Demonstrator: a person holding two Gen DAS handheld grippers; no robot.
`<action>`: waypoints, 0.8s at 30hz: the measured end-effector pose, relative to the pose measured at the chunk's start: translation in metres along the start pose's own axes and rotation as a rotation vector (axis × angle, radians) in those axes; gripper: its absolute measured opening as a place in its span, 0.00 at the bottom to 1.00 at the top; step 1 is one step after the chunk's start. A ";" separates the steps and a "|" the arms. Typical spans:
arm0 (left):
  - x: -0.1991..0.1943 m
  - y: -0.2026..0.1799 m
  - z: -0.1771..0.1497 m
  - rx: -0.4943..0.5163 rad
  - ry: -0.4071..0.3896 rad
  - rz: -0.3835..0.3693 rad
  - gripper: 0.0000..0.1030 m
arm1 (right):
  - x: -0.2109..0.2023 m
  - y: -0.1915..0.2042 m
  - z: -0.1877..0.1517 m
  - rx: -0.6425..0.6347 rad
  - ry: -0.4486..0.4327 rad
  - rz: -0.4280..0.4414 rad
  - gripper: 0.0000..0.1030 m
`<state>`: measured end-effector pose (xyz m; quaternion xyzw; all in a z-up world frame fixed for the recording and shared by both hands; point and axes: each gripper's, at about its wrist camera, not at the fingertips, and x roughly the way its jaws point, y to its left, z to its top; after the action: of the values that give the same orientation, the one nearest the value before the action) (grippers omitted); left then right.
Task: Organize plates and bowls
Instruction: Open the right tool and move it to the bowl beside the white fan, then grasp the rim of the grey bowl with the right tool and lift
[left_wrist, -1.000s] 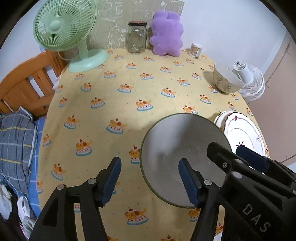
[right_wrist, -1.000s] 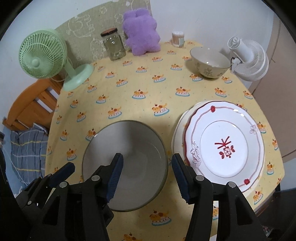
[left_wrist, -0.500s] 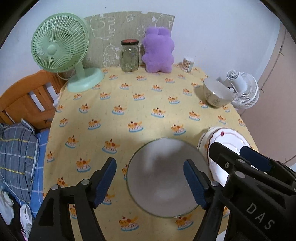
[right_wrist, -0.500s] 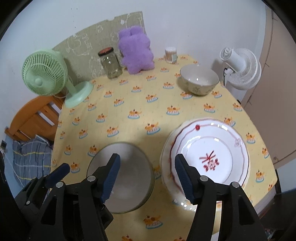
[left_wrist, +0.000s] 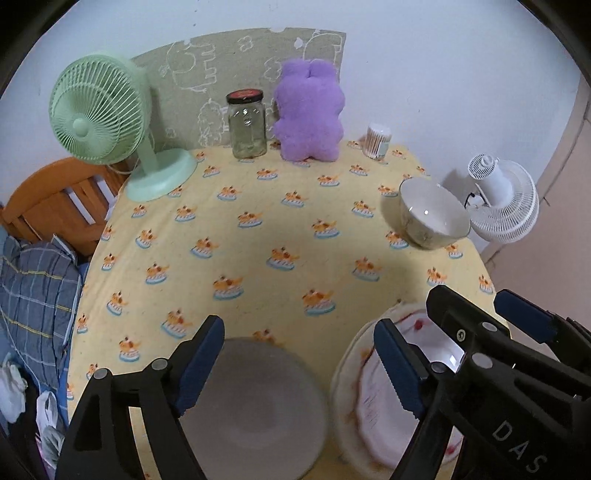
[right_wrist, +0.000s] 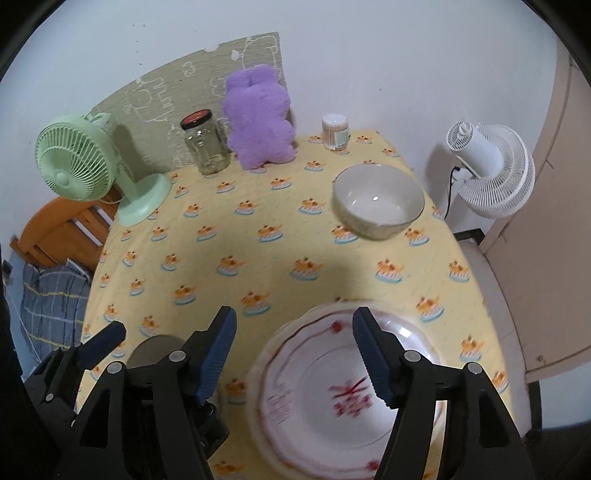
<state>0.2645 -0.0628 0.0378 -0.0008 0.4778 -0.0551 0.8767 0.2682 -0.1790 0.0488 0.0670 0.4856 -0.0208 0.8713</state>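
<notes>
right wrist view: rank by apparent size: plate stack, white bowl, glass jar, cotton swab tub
1. plate stack, though nearness to the camera inflates it
2. white bowl
3. glass jar
4. cotton swab tub

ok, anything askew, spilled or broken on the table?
Nothing stands out. The grey bowl, stacked plates and white bowl sit upright and look intact; no spills on the yellow tablecloth.

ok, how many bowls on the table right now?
2. A grey bowl at the near edge, beside the plate stack and below the left tongs, and a white bowl at the far right, near the white fan. None seems hidden.
</notes>
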 end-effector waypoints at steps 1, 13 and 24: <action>0.001 -0.005 0.003 -0.001 -0.006 0.005 0.82 | 0.002 -0.008 0.005 -0.006 -0.005 0.003 0.69; 0.031 -0.073 0.042 -0.026 -0.068 0.031 0.82 | 0.024 -0.076 0.054 -0.069 -0.082 -0.003 0.69; 0.069 -0.112 0.078 -0.019 -0.075 0.072 0.82 | 0.060 -0.118 0.094 -0.028 -0.069 -0.027 0.70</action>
<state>0.3556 -0.1846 0.0284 0.0059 0.4450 -0.0190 0.8953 0.3675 -0.3068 0.0357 0.0473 0.4563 -0.0280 0.8881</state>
